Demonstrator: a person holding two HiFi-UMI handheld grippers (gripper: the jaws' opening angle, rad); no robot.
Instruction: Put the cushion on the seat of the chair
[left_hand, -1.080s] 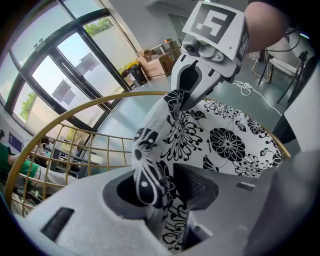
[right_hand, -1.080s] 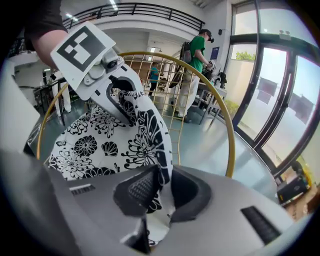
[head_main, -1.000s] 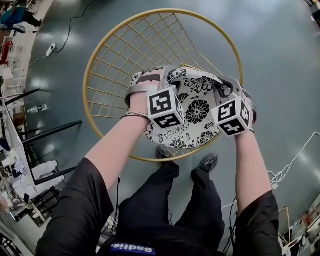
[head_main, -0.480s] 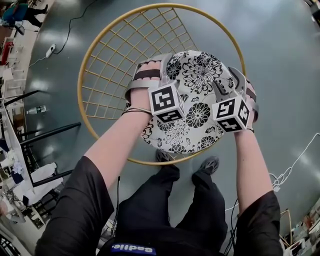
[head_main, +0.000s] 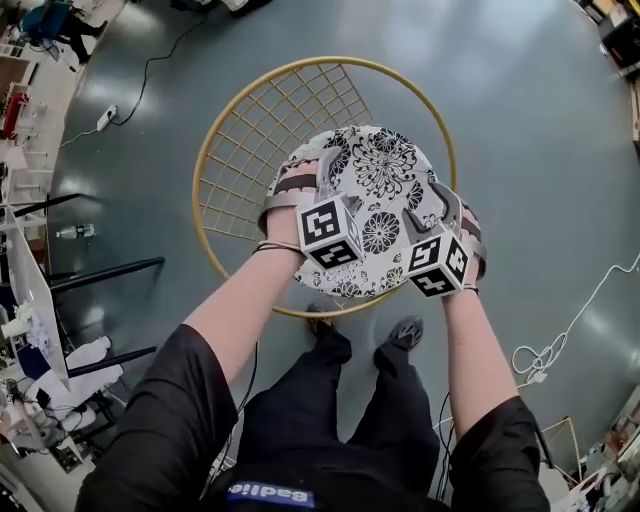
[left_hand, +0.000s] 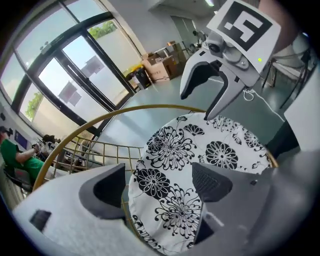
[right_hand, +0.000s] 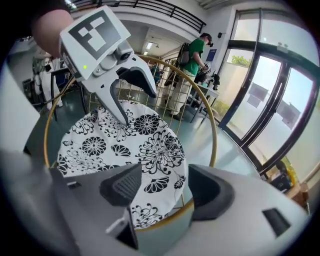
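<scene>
Change: both grippers have just let go. A second ago each is clamped on the near edge of the cushion (head_main: 375, 195). Now the left gripper (head_main: 315, 185) and right gripper (head_main: 452, 215) have just been opening and both stand wide. The cushion edge shows in the gap of each, but below the pads with nothing pressing on it. Both grippers are also higher off it than a second ago.

Where it is: the cushion lies inside the gold ring of the chair (head_main: 320, 60). It covers the ring from centre out to about 5 o'clock, close to the front rim at 6. Bare wire mesh shows from 8 to 12 o'clock.

Meaning: placement looks done, and the cushion seems to sit on the seat unaided. What's left is probably backing the grippers out and maybe a nudge towards 11 to centre it.

Orientation: floral face up, roughly flat. It's round, so no true long axis. From the head view it reads slightly oval, stretched roughly 12 to 6, likely just perspective.
</scene>
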